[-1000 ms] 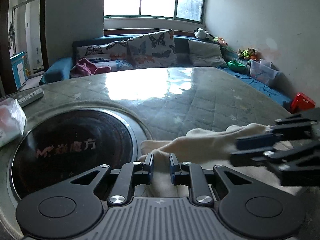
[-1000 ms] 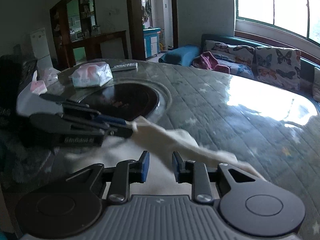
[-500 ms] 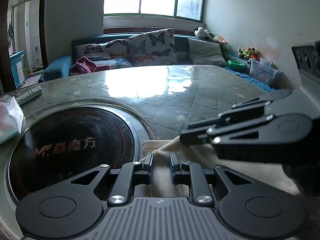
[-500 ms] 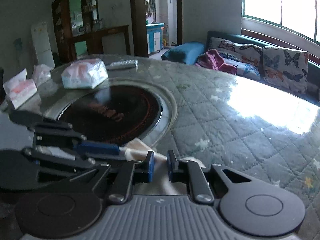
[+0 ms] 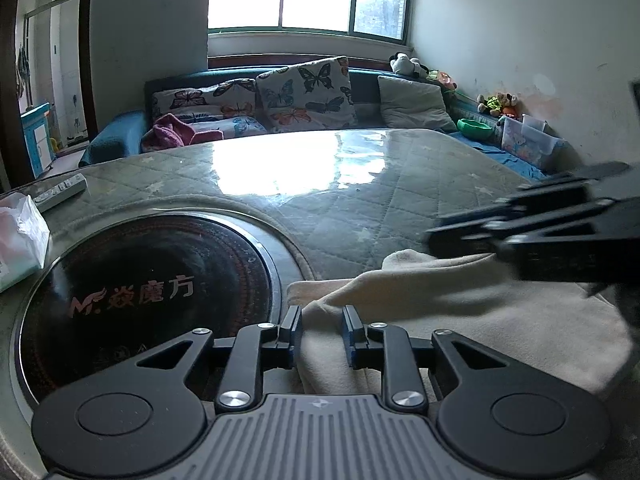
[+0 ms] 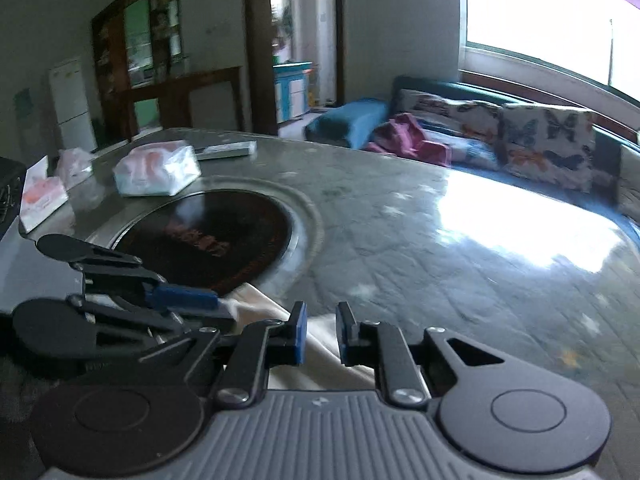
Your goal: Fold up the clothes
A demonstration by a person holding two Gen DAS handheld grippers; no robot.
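The left tool (image 5: 319, 330) sits low over the near edge of the bench (image 5: 360, 184), its jaws parted narrowly with a raised ridge of the cream garment (image 5: 460, 312) running up between them; whether the pads actually pinch that ridge cannot be told, since bare gaps show on either side of the cloth. The right tool (image 6: 320, 330) is in much the same state: jaws a little apart, cream cloth lying between and under them, no clear bite visible. In the left wrist view it shows as a blurred dark shape above the garment's far right part.

The garment lies on the bench just beside the round dark hotplate (image 5: 148, 292), one corner touching or slightly overlapping its metal rim. From the left tool it spreads forward and mostly rightward, so its long axis seems to run across, left to right, between the two tools. The left tool is nearer the hotplate-side end, the right tool nearer the other.

A fold ridge is already raised at the left end. Further off lie a tissue pack (image 6: 158, 172) and a remote control (image 5: 60, 191), well clear of the cloth
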